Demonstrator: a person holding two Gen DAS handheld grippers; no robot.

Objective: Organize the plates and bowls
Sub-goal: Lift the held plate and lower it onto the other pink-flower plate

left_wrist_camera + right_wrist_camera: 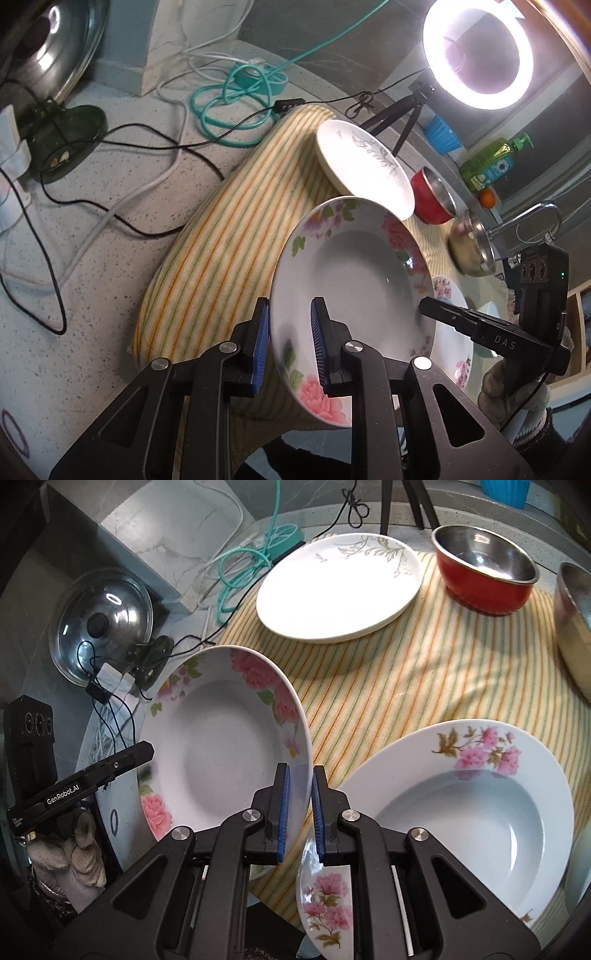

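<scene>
Both jaws pinch a glossy floral plate (221,753) (round, deep-welled).

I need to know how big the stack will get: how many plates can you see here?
3. A floral plate is held tilted by both grippers; a second floral plate lies on the striped cloth beside it; a white plate with grey leaves sits farther back. Others may be hidden.

The steel bowl (576,627) at the striped cloth's (424,672) right edge is cut off by the frame, while the second floral plate (452,325) (left view) lies mostly hidden behind the raised one (351,280).
</scene>
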